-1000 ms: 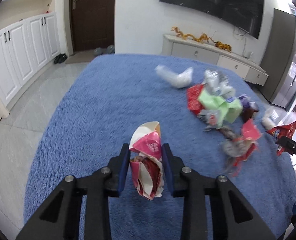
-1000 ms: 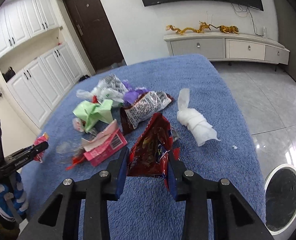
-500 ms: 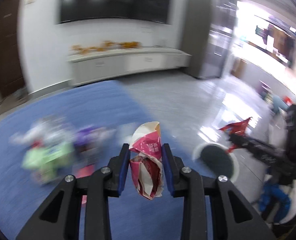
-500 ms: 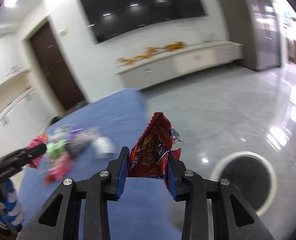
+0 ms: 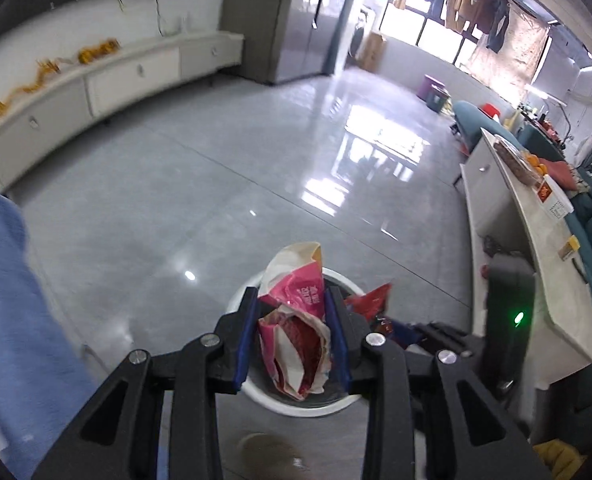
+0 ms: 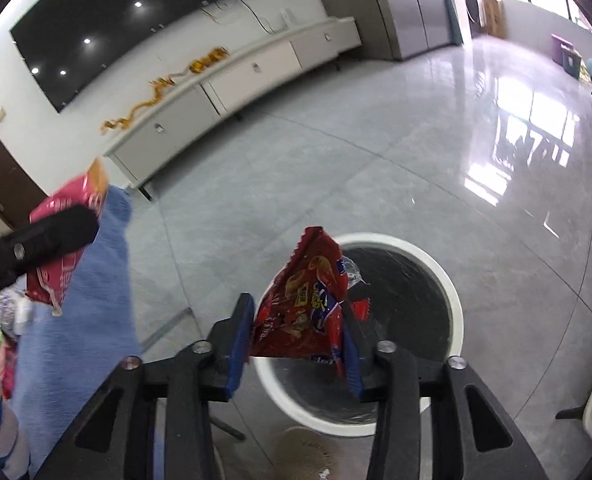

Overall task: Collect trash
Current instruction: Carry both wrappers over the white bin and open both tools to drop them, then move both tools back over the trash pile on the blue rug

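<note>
Two grippers hang over one white-rimmed bin (image 6: 453, 300) on the grey floor (image 6: 375, 160), low in both frames. Blue cloth (image 6: 84, 320) fills the lower left of both views. The left gripper (image 5: 294, 334), bottom centre of its view, is clamped partway on a crumpled pink wrapper (image 5: 296, 312), both pads pressing its sides above the bin (image 5: 303, 408). The right gripper (image 6: 296, 336) has its jaws opening; a red snack bag (image 6: 307, 304) sits between them, leaning on the right pad, a gap showing at the left pad.
</note>
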Demonstrator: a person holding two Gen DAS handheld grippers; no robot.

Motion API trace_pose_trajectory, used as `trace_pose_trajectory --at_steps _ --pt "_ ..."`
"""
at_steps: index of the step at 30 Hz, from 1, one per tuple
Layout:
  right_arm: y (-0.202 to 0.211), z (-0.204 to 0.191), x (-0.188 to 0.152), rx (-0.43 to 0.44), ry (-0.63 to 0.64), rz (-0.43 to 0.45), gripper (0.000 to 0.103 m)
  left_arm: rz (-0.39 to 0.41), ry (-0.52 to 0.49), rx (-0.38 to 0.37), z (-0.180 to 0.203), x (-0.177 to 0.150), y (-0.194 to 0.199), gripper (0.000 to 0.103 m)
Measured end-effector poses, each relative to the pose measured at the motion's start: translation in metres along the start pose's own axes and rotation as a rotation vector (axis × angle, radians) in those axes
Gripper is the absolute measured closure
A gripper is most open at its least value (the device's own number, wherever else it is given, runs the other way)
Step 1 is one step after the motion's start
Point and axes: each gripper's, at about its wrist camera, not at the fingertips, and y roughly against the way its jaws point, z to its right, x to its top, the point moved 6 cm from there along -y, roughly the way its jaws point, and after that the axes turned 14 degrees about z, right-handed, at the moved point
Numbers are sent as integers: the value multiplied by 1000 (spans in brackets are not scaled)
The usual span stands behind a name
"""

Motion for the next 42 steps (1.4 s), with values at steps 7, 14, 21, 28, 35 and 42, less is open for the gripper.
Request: trace_pose_trajectory --at_steps 7,14,21,28,35,42 --pt "-9 31 -8 -80 -11 -20 42 -26 29 -29 7 7 -35 49" --pt "9 35 7 -134 -17 13 41 9 18 -11 15 11 -29 49" --pt "42 23 22 -140 1 81 41 102 11 1 20 31 16 49" --pt "80 -7 36 -113 38 145 41 253 18 65 -3 51 98 49" --pt "110 -73 51 -32 131 200 41 393 -7 196 -58 50 207 49" --pt "134 -169 56 129 242 259 40 489 43 413 -147 25 318 49"
